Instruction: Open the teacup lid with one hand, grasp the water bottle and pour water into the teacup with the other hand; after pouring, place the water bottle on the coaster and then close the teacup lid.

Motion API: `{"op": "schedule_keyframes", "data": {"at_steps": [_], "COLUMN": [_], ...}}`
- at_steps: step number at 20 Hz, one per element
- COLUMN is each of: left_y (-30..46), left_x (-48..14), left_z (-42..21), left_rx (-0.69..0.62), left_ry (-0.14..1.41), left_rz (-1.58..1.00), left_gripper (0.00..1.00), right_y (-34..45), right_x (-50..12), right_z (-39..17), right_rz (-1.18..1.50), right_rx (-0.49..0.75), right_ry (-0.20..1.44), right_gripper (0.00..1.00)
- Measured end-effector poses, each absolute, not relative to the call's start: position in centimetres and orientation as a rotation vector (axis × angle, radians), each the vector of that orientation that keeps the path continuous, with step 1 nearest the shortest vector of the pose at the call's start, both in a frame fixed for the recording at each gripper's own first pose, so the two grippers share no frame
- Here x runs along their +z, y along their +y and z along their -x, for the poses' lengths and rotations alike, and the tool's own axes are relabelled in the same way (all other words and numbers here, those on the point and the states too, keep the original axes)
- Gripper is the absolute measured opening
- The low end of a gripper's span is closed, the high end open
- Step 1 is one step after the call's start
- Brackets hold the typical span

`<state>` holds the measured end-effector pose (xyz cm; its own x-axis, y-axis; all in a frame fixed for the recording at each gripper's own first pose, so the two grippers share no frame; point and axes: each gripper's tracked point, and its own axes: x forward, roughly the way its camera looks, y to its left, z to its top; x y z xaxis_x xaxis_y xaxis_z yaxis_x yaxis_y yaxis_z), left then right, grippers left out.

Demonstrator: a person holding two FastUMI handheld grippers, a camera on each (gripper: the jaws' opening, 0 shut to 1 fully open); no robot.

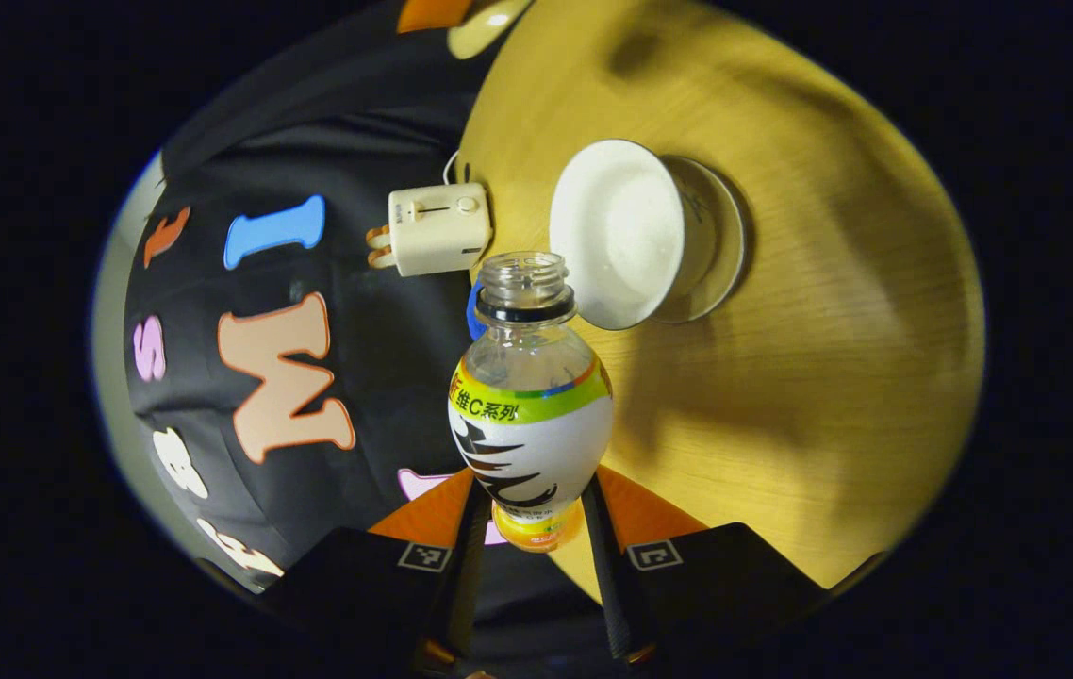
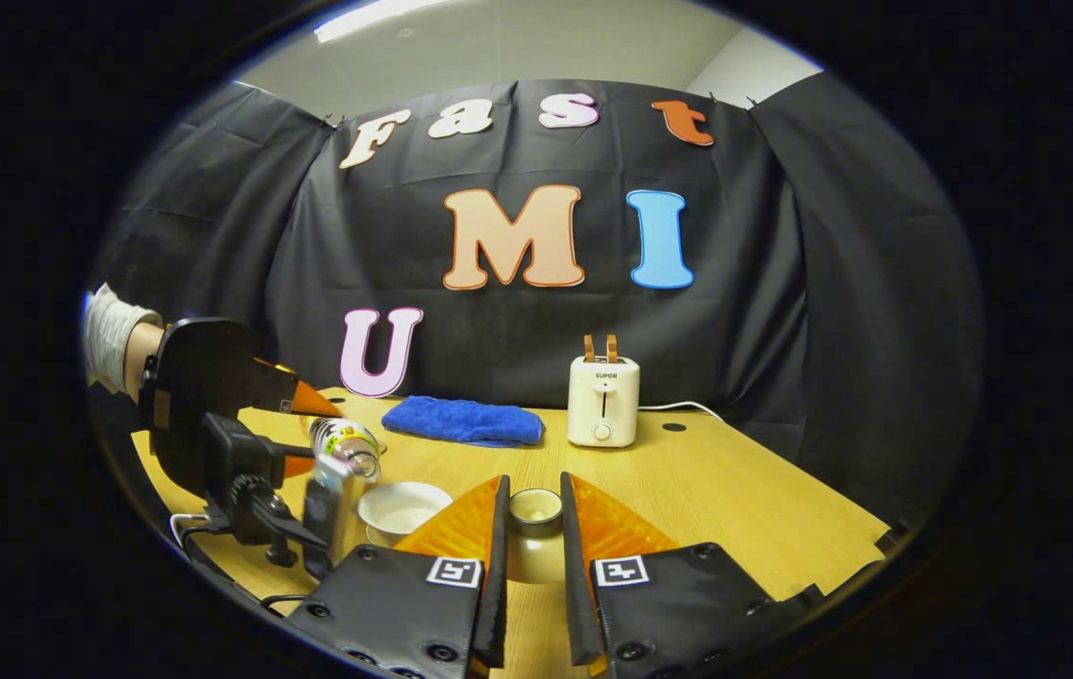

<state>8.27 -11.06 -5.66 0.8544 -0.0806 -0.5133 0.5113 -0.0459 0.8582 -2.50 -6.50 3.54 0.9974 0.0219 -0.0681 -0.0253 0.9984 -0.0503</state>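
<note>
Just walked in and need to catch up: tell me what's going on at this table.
A person is pouring with two handheld grippers. The left gripper is shut on an uncapped bottle, tipped with its mouth by the rim of the open teacup. The right gripper holds the lid up off the cup. I can't make out any water flowing. A toaster and a blue cloth sit at the back of the table.

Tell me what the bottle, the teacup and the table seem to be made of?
Bottle: probably clear plastic, see-through at the threaded neck, with a printed wrap. Teacup: looks like glazed white ceramic, smooth and slightly shiny. Table: wood or wood-look laminate, pale grain lines, matte.
</note>
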Motion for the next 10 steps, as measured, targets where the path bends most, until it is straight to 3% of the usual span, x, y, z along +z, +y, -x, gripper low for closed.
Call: {"op": "schedule_keyframes", "data": {"at_steps": [1, 2, 9, 10], "left_y": [-10.8, -10.4, -8.4, -8.0], "left_x": [-5.7, -5.7, -4.7, -4.5], "left_z": [-8.4, -8.4, -8.7, -9.0], "left_rx": [-0.491, -0.479, -0.418, -0.406], "left_ry": [0.357, 0.356, 0.358, 0.360], "left_rz": [-1.492, -1.436, -0.969, -0.897], "left_gripper": [0.55, 0.50, 0.55, 0.52], "right_y": [-6.4, -6.2, -3.5, -3.1], "right_x": [3.8, 4.0, 4.5, 4.4], "right_z": [2.6, 2.4, 1.6, 1.5], "right_rz": [0.056, 0.058, 0.092, 0.095], "right_rx": [0.021, 0.021, 0.051, 0.056], "right_ry": [0.067, 0.065, 0.066, 0.069], "right_gripper": [0.31, 0.29, 0.30, 0.29]}}
